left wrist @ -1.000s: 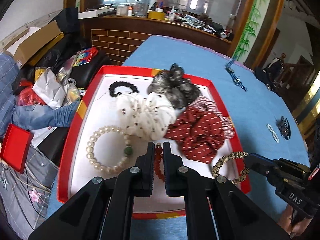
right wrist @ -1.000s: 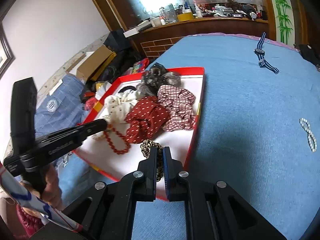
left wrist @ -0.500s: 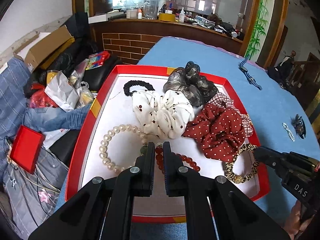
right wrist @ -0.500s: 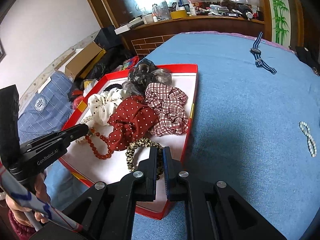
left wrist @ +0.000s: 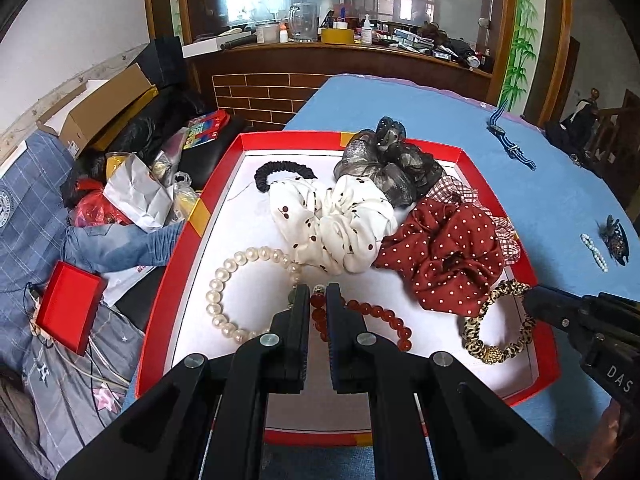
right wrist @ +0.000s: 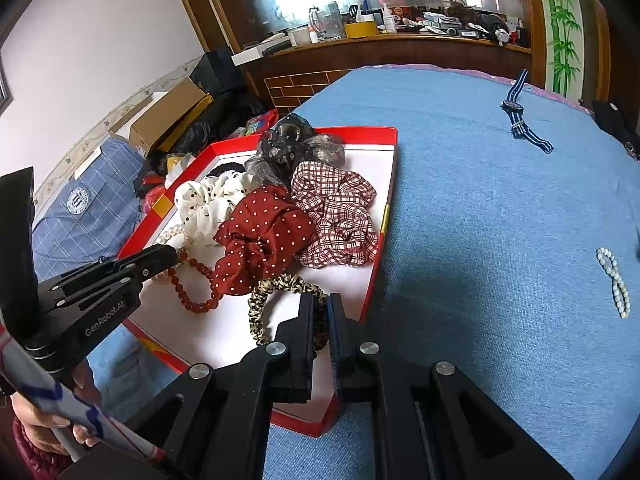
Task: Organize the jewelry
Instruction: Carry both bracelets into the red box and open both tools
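A red tray with a white floor holds several scrunchies, a pearl bracelet, a red bead bracelet and a leopard-print hair tie. My left gripper is shut on the red bead bracelet, whose beads show between its fingers near the tray's front. The right wrist view shows the right gripper shut on the leopard-print hair tie, low over the tray's near right corner. The left gripper touches the red bead bracelet there. The right gripper enters the left wrist view from the right.
On the blue tablecloth right of the tray lie a striped-strap watch, a pearl clip and a dark hair claw. Left of the table sit boxes, bags and a small red box. A wooden counter stands behind.
Both views have tilted up and drawn back a little. More of the red bead bracelet now shows, spread on the tray floor. The leopard hair tie sits further inside the tray than before.
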`<state>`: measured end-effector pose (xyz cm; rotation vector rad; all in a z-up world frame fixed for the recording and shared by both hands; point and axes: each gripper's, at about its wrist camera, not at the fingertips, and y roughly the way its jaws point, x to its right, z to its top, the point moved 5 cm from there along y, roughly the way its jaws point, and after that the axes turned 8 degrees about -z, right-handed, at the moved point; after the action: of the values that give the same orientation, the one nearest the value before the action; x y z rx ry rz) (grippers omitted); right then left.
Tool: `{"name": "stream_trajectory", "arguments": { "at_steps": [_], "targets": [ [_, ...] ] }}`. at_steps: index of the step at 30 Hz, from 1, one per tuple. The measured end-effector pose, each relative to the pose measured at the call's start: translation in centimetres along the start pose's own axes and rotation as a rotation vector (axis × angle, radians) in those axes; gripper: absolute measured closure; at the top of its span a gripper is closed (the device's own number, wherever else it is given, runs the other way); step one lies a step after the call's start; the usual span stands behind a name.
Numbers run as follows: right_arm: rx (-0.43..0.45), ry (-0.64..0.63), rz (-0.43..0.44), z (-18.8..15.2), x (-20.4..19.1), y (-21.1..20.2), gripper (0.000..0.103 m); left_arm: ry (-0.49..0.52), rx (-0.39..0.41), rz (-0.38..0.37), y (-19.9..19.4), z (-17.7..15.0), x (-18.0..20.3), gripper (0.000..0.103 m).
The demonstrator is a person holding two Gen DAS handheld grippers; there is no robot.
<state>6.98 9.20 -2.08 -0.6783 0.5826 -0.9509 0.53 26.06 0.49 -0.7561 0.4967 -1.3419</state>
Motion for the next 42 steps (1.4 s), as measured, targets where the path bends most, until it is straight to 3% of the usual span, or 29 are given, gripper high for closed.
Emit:
{"name": "stream_trajectory", "arguments": {
  "at_steps": [19, 30, 35, 42],
  "targets": [
    [0.007, 0.009, 0.010, -0.2, 0.1, -0.5, 0.093, 0.023, 0.022, 0.059, -0.6, 0.0, 0.0, 0.095],
    [0.021, 0.023, 0.021, -0.2, 0.2, -1.4, 0.088, 0.029, 0.031, 0.071, -1.1, 0.2, 0.0, 0.094],
    [0.026, 0.029, 0.025, -0.3, 0.4, -1.8, 0.088, 0.038, 0.050, 0.084, -1.7, 0.4, 0.1, 0.081],
    [0.034, 0.045, 0.024, -0.3, 1.0, -2.3, 0.088, 0.052, 0.069, 0.098, -2.4, 0.6, 0.5, 0.081]
  ]
}}
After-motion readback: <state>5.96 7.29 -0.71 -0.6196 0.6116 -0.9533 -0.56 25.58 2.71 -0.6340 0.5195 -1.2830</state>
